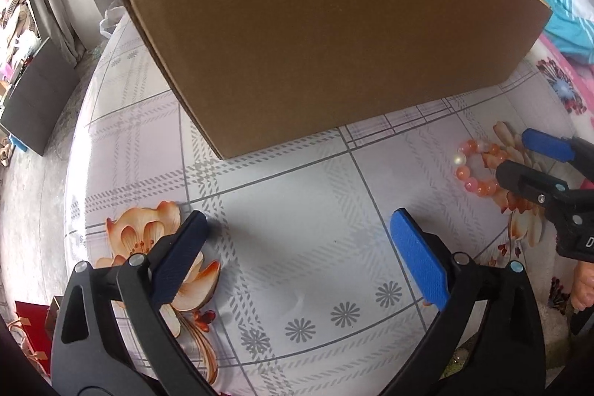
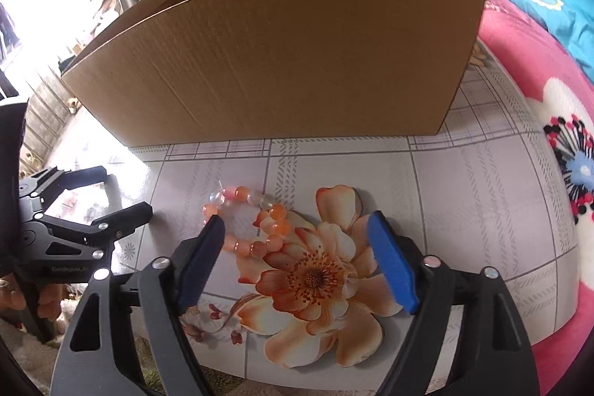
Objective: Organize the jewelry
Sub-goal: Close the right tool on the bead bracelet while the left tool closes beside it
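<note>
No lettering could be read in full: only a cut-off "D" showed on my right tongs [image 1: 527, 156] at the right edge of the left wrist view, and a blurred embossed mark on my left tongs [image 2: 122, 195] at the left edge of the right wrist view. The desk [image 1: 297, 210] wore a glossy grey plaid cloth printed with orange flowers, a plain cardboard box [image 2: 274, 62] filled the upper middle, and curtains hung in the upper left. The bead bracelet [image 2: 252, 221] lay on the cloth at the lower centre of the right view, at the tip of the dark pad, while both tongs stood apart and empty; only that view showed the box's open top and the pink blanket [image 2: 519, 62] at the right.
</note>
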The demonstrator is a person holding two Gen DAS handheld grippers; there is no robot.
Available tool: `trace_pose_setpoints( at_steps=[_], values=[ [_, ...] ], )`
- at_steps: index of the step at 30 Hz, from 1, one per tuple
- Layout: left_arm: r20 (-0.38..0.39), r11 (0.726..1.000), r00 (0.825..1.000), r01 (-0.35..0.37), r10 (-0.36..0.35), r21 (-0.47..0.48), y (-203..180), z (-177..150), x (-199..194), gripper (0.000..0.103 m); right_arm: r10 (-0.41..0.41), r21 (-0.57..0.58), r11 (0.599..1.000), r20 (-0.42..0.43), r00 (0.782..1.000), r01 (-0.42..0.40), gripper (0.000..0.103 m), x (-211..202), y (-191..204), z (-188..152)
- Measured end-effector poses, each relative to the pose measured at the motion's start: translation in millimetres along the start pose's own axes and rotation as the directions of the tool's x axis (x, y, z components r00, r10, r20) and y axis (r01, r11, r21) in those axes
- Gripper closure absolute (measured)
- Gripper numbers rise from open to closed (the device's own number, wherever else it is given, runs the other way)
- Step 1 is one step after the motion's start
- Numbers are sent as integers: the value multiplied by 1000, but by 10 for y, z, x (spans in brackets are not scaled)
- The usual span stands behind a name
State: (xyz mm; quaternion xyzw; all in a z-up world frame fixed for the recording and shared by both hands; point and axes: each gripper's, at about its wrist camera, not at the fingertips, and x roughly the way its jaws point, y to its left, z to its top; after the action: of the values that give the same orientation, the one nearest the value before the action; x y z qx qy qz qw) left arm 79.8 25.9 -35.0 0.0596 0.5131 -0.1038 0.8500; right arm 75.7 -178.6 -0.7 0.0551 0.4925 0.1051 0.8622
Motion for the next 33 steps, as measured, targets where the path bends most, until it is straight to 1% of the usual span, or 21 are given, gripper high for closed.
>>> trace_pose_setpoints(
  at_steps=[1,3,5,8,9,10,13,17,18,19,21,22,24,26,28,30,31,32,33],
  values=[
    [-1,1000,1000,0,0,1,0,1,-6,7,21,17,1000,6,1000,-21,20,63,7,-79],
    [-6,1000,1000,2,-2,-1,-5,7,-16,7,51,46,998,31,998,-52,10,56,-73,-119],
    [-12,1000,1000,0,0,-1,-12,9,-24,7,81,73,994,50,995,-85,6,37,-148,-153],
    [2,1000,1000,0,0,-1,7,5,-22,7,91,90,991,77,993,-98,6,13,-221,-195],
    [10,1000,1000,-1,1,-2,52,13,-9,7,84,88,992,79,993,-91,6,10,-232,-206],
    [27,1000,1000,-3,3,-3,52,-10,-20,7,72,84,993,78,994,-79,6,46,-123,-212],
    [65,1000,998,-3,3,-4,58,-95,-54,7,39,73,996,75,996,-44,6,60,-54,-225],
    [49,1000,999,4,-5,12,64,-110,-74,7,44,67,996,89,995,-50,6,76,-2,-205],
    [44,1000,999,2,-2,12,62,-111,-78,7,45,63,997,91,995,-51,6,3,60,-339],
    [53,1000,998,16,-16,7,62,-108,-109,7,45,54,997,89,995,-50,6,-4,65,-354],
    [89,997,993,79,-79,4,35,-74,-191,8,47,46,998,81,996,-51,6,-47,38,-399],
    [113,992,986,123,-124,12,1,-47,-254,8,51,51,997,74,996,-55,6,-55,3,-414],
    [143,981,971,189,-194,50,-82,15,-335,8,80,85,993,55,995,-84,6,-113,-78,-392],
    [158,967,956,235,-248,94,-191,74,-390,9,121,120,985,54,991,-127,7,-132,-151,-382],
    [159,953,944,270,-290,134,-294,125,-416,13,134,141,980,76,988,-143,15,-191,-209,-374],
    [145,943,940,285,-310,170,-397,173,-405,30,118,133,983,71,991,-126,28,-212,-222,-360],
    [129,939,940,290,-316,185,-444,191,-378,33,108,125,985,69,992,-116,32,-218,-220,-354],
    [115,934,939,298,-324,198,-489,195,-351,40,109,115,987,64,992,-116,40,-215,-216,-347],
    [100,928,937,307,-333,209,-534,188,-326,47,107,107,988,57,993,-113,45,-211,-209,-334]
  ],
)
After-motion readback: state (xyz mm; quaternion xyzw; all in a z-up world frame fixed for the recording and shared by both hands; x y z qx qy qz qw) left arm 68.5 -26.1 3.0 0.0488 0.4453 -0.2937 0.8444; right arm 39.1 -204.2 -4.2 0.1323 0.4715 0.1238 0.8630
